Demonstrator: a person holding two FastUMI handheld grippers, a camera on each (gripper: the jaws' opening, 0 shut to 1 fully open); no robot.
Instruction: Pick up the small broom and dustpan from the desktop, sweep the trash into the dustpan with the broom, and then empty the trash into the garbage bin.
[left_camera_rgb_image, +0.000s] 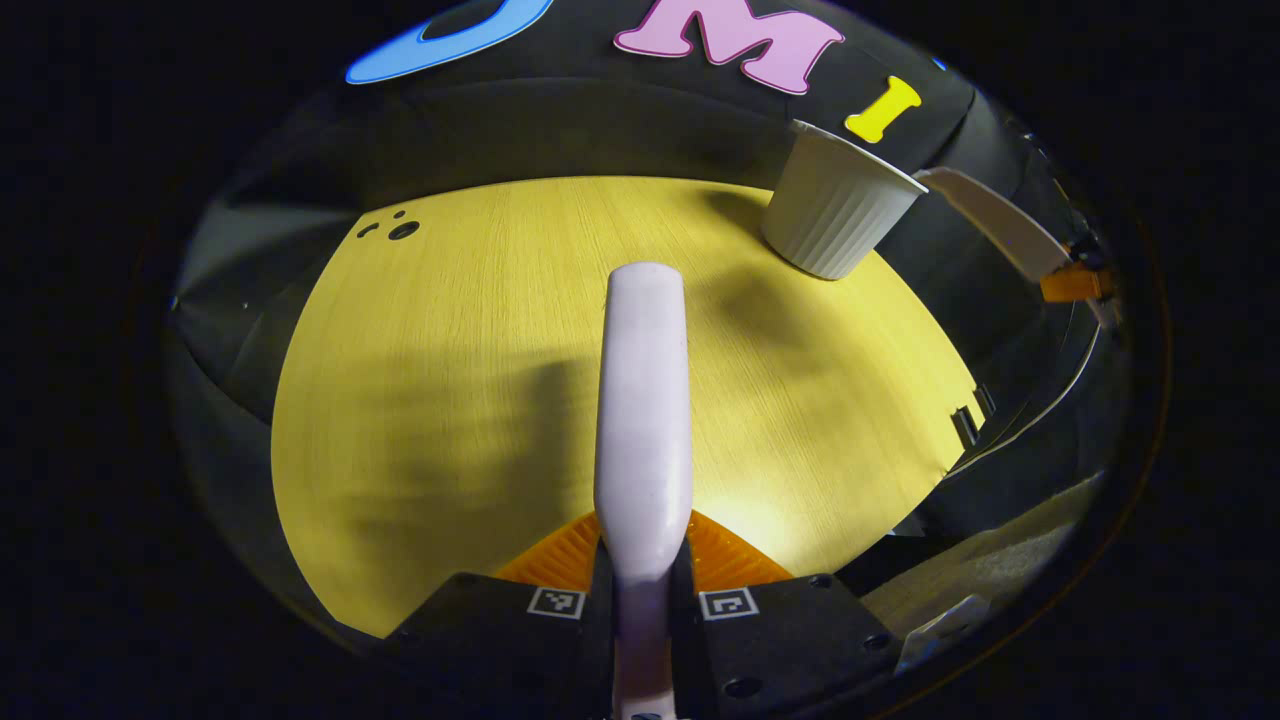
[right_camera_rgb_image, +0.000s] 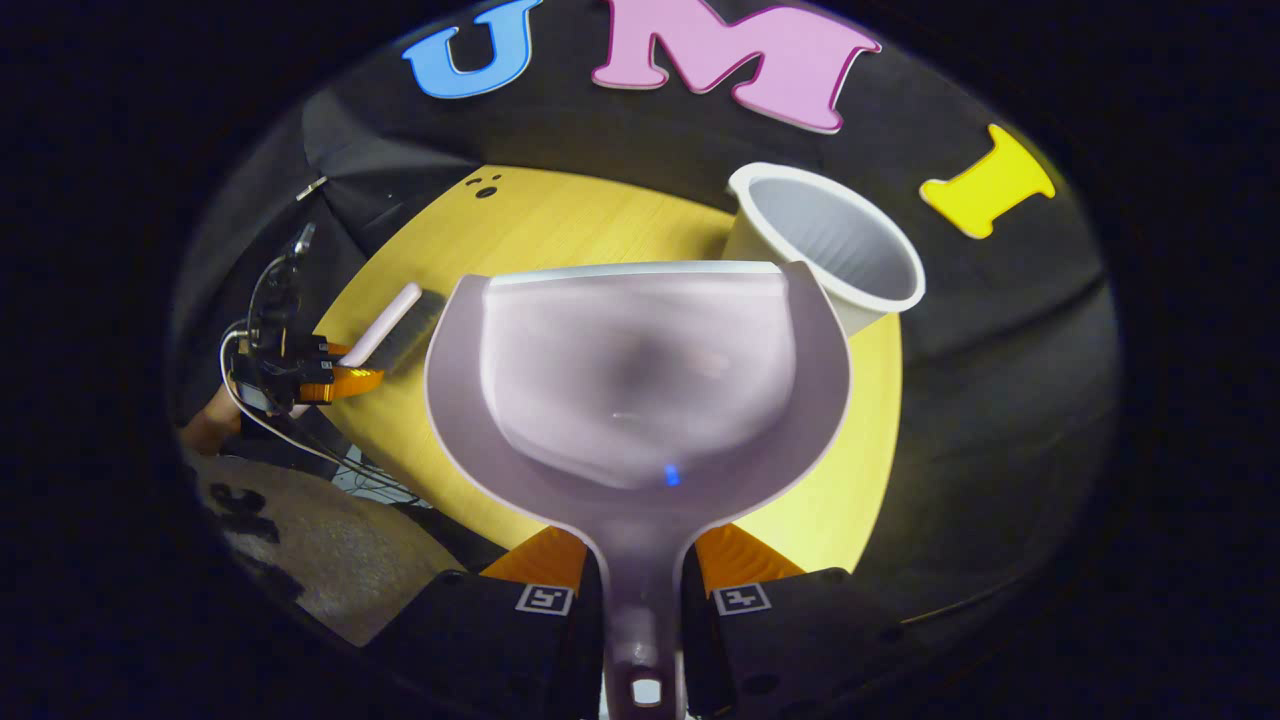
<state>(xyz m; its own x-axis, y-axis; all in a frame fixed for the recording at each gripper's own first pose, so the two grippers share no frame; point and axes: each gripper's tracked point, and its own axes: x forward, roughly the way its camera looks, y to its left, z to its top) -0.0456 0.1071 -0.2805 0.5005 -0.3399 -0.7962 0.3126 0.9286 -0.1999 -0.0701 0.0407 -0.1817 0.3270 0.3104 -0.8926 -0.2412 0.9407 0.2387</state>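
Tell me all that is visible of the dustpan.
The dustpan is pale lilac, of smooth plastic as it looks, with a wide scoop, raised side walls and a narrow handle with a hole at its end. The right gripper holds the handle between both fingers. The pan is held above the yellow table, its front edge toward the white bin. No trash is clear inside.

A yellow wood-grain tabletop is seen, rounded at its edge. A white ribbed garbage bin stands on its far right part. A few small dark holes are noted near the far left edge.
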